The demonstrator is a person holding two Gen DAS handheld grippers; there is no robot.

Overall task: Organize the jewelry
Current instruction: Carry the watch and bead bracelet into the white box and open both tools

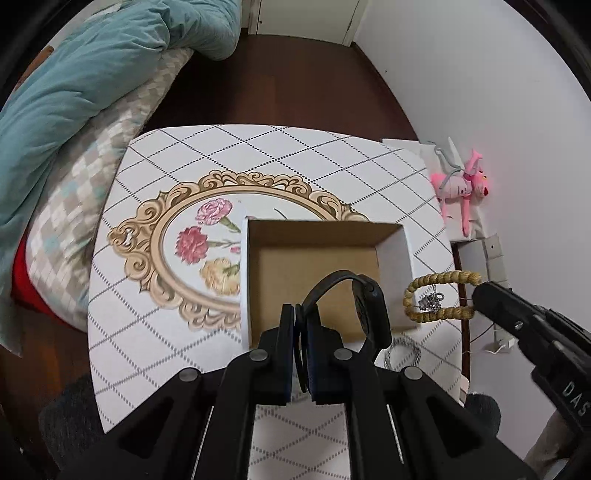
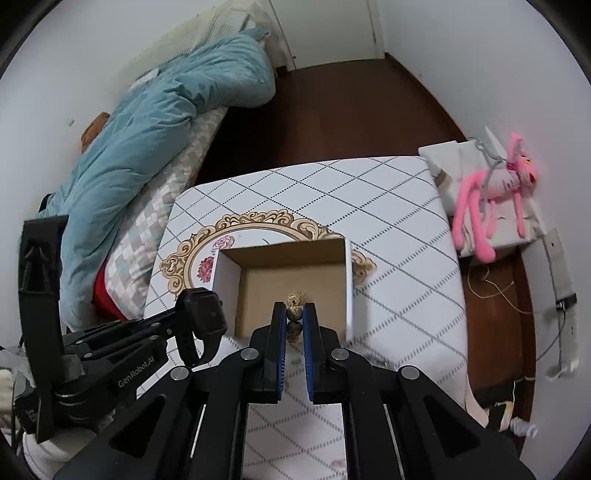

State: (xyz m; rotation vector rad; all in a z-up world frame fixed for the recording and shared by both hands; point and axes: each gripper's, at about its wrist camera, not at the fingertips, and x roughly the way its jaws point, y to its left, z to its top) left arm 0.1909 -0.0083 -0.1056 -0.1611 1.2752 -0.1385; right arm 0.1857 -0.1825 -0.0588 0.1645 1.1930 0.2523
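I see a small room with plain white walls and a dark brown wooden floor. To my left lies a bed with a rumpled teal duvet over a checked sheet. A white door stands at the far end. The table wears a white diamond-patterned cover, and a pink plush toy rests against the right wall.

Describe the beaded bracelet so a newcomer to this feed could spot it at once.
Start at the white table with the diamond pattern and find the open cardboard box on it. Just right of the box, held above the table, the right hand-held gripper pinches the beaded bracelet. It is a loop of tan speckled beads with a small silver charm, unlike the black watch beside it.
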